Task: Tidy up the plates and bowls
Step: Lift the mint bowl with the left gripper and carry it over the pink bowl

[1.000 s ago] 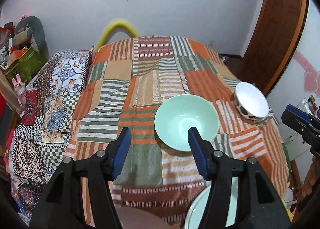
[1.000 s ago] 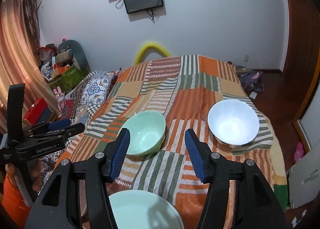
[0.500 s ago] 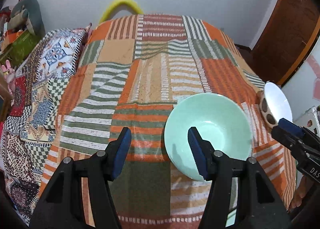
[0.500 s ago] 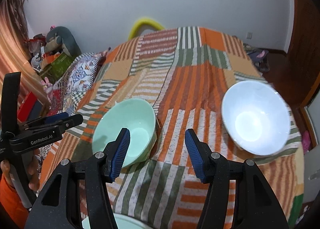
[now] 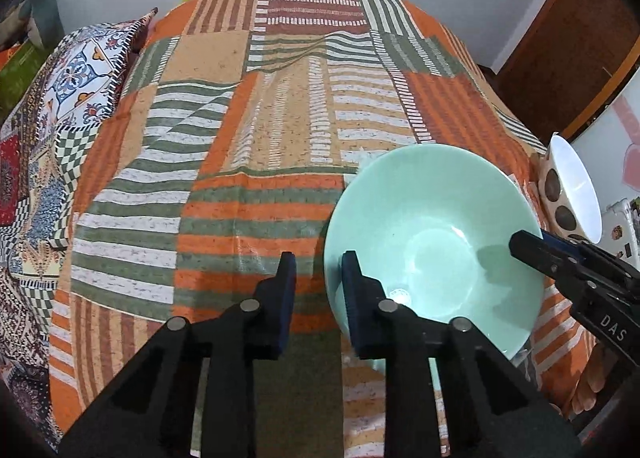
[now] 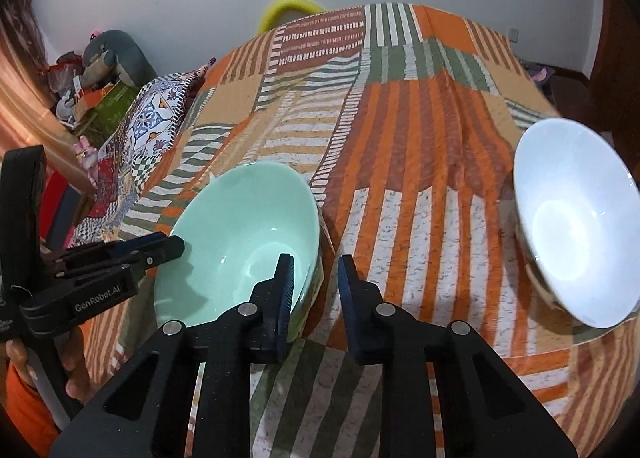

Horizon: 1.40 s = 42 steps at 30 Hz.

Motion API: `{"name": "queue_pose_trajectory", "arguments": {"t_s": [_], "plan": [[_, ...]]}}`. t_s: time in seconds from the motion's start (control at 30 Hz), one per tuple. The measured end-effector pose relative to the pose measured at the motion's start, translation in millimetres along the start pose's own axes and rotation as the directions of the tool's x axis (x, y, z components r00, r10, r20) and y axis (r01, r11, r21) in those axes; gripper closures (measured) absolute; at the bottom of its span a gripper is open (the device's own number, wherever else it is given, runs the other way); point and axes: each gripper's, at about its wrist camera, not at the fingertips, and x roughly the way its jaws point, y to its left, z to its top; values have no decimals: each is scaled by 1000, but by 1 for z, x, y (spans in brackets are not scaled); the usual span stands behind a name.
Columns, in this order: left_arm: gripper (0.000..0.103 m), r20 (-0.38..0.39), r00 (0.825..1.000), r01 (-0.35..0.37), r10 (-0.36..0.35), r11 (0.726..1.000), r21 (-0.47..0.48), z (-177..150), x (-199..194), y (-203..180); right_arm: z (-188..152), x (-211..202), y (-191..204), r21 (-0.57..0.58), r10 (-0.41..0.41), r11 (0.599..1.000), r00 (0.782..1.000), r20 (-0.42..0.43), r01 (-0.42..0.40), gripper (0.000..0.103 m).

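Straddling opposite rims of the glossy mint-green ceramic bowl [image 5: 434,242] on the striped patchwork bedspread [image 5: 280,98]: left tongs [image 5: 319,272] and right tongs [image 6: 314,276], jaws just narrowed, rim between pads.

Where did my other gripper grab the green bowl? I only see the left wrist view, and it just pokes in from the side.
Observer: The right gripper straddles the rim of the green bowl, with one finger inside the bowl and one outside. Its jaws have just been closing, with that rim between them.
Operator: Is anything in the white bowl? I only see a slice of it.
Observer: No. The right wrist view shows its whole inside, and it is empty. It sits apart from the green bowl on the patchwork cloth.
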Motion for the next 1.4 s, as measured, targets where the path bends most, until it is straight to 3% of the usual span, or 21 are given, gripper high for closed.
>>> {"name": "queue_pose_trajectory", "arguments": {"t_s": [0.17, 0.57, 0.97, 1.2, 1.4], "plan": [[90, -33, 999, 24, -23, 1000, 7, -2, 9, -5, 1, 7, 2, 4, 8, 1000, 1000, -22, -8, 83], [90, -14, 1000, 10, -9, 998, 68, -10, -10, -20, -2, 4, 6, 8, 7, 1000, 999, -36, -7, 87], [90, 88, 996, 13, -22, 995, 101, -35, -85, -38, -13, -50, 22, -28, 8, 1000, 999, 43, -7, 87], [90, 186, 982, -8, -16, 992, 127, -55, -150, -48, -22, -87, 34, -41, 51, 998, 994, 95, -47, 87], [90, 221, 974, 16, -42, 993, 116, -77, -191, -46, -36, -113, 49, -70, 84, 995, 989, 122, -76, 87]]}}
